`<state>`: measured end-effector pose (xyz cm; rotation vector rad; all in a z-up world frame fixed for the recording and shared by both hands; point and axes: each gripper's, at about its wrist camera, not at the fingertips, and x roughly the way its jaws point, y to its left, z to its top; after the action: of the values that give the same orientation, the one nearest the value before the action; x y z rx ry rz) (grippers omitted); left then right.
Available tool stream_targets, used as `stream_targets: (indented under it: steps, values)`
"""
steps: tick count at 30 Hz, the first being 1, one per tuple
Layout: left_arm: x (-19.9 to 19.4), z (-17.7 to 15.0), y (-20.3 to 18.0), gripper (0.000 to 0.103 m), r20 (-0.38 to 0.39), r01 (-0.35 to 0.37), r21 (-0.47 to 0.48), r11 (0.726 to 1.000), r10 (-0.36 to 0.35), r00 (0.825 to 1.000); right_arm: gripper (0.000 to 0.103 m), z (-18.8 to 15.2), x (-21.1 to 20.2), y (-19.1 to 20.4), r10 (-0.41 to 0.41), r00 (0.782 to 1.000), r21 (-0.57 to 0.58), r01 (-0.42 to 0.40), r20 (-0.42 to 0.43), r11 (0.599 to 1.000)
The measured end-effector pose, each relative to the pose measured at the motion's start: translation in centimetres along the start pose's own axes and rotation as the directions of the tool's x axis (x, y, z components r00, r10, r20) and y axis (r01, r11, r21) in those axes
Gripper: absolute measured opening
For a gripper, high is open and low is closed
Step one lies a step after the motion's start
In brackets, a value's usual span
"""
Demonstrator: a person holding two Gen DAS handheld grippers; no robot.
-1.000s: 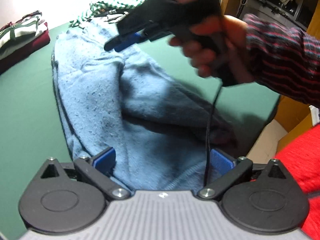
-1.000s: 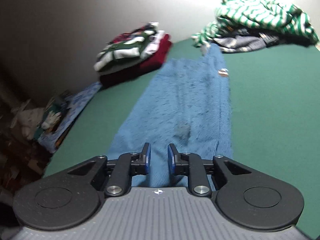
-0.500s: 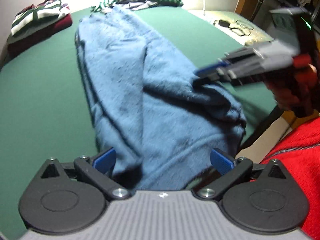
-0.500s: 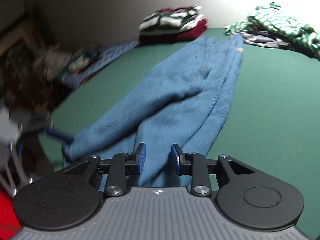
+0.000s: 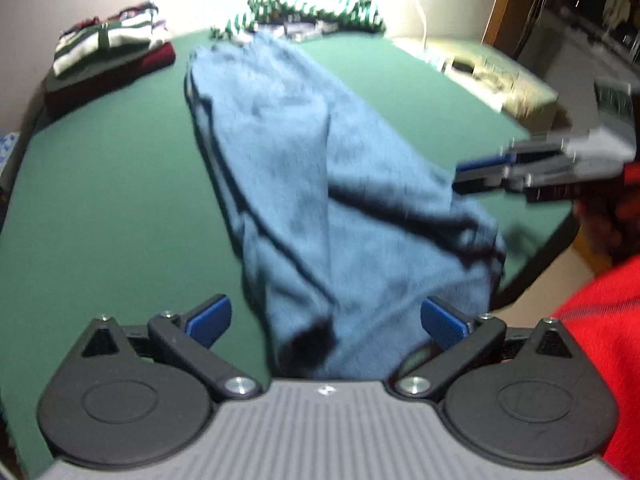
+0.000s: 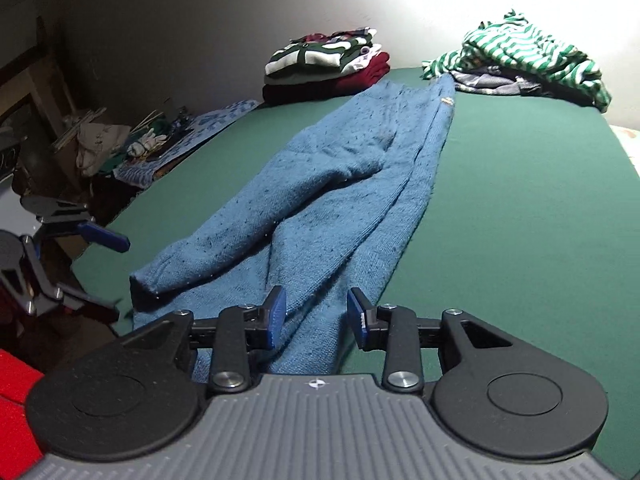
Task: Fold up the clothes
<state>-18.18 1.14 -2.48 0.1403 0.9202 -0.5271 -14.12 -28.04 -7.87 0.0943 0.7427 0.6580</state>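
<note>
A blue knit sweater [image 5: 320, 184] [image 6: 320, 200] lies lengthwise on the green table [image 5: 100, 200] [image 6: 520, 220], one sleeve [image 6: 256, 216] folded diagonally across its body. My left gripper [image 5: 326, 320] is open wide at the sweater's near hem, its pads on either side of the cloth and holding nothing. In the right wrist view the left gripper [image 6: 108, 272] shows at the left edge, off the table's corner. My right gripper [image 6: 316, 316] is open just above the sweater's near end, with cloth lying flat below the gap. In the left wrist view the right gripper [image 5: 460, 178] hovers by the sweater's right edge.
A folded stack of clothes [image 5: 108, 52] [image 6: 328, 68] sits at the far left of the table. A green-and-white striped pile [image 5: 312, 8] [image 6: 532, 56] lies at the far end. Clutter [image 6: 120, 140] lies past the table's left edge. A red garment [image 5: 600, 340] is close on the right.
The right gripper swung from above the sweater to its near right edge and its jaws widened. The sleeve now lies flat across the body. The left gripper stayed open.
</note>
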Motion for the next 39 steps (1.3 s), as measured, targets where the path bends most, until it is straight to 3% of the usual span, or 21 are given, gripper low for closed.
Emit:
stream_targets:
  steps: [3,5,8,13,19,21,23,25,27,29,33,36,39]
  values:
    - [0.5,0.7,-0.1,0.1,0.03,0.101,0.031,0.994,-0.102,0.994,0.035,0.2,0.6,0.8,-0.014,1.0,0.014,0.014,-0.019,1.0]
    - [1.5,0.5,-0.4,0.1,0.007,0.139,0.057,0.989,-0.14,0.99,0.035,0.2,0.8,1.2,-0.028,0.999,0.017,0.029,-0.033,0.999]
    - [3.4,-0.9,0.5,0.1,-0.068,0.156,0.04,0.987,-0.153,0.986,0.036,0.1,1.3,1.9,-0.05,0.997,0.022,0.051,-0.053,0.998]
    - [3.7,-2.6,1.9,0.101,-0.083,0.182,0.021,0.983,-0.179,0.98,0.035,0.1,2.0,3.0,-0.084,0.993,0.03,0.087,-0.086,0.996]
    - [0.4,-0.6,4.2,0.102,0.011,0.274,0.001,0.962,-0.274,0.962,0.034,0.4,2.4,3.6,-0.087,0.987,0.088,0.099,-0.136,0.991]
    - [0.5,-0.1,5.0,0.102,0.011,0.288,0.001,0.958,-0.288,0.958,0.034,0.6,2.8,3.5,-0.085,0.982,0.109,0.104,-0.171,0.988]
    - [1.5,0.1,5.2,0.098,-0.023,0.333,-0.019,0.943,-0.333,0.943,0.034,0.8,3.1,3.4,-0.087,0.974,0.125,0.115,-0.209,0.985]
    - [2.5,0.3,5.2,0.086,-0.066,0.388,-0.038,0.921,-0.389,0.919,0.032,1.1,3.3,3.2,-0.094,0.964,0.134,0.131,-0.249,0.982]
    - [2.7,0.6,4.9,0.081,-0.096,0.405,-0.015,0.914,-0.405,0.909,0.03,2.2,3.2,2.7,-0.093,0.946,0.159,0.148,-0.31,0.976]
    - [1.8,1.9,6.1,0.081,-0.081,0.399,-0.002,0.917,-0.398,0.914,0.03,5.4,1.9,1.9,-0.081,0.953,0.182,0.138,-0.291,0.973]
    - [-2.2,8.0,10.6,0.086,-0.005,0.343,-0.009,0.939,-0.343,0.939,0.03,12.1,-0.8,0.4,-0.057,0.969,0.229,0.114,-0.241,0.967]
    - [-4.8,13.9,13.5,0.089,0.037,0.235,0.053,0.971,-0.237,0.971,0.034,17.1,-2.8,-0.8,-0.041,0.978,0.262,0.095,-0.203,0.96]
    - [-6.1,20.1,15.7,0.087,0.071,0.134,0.1,0.986,-0.141,0.987,0.035,21.9,-2.6,-2.3,-0.043,0.982,0.243,0.088,-0.185,0.966]
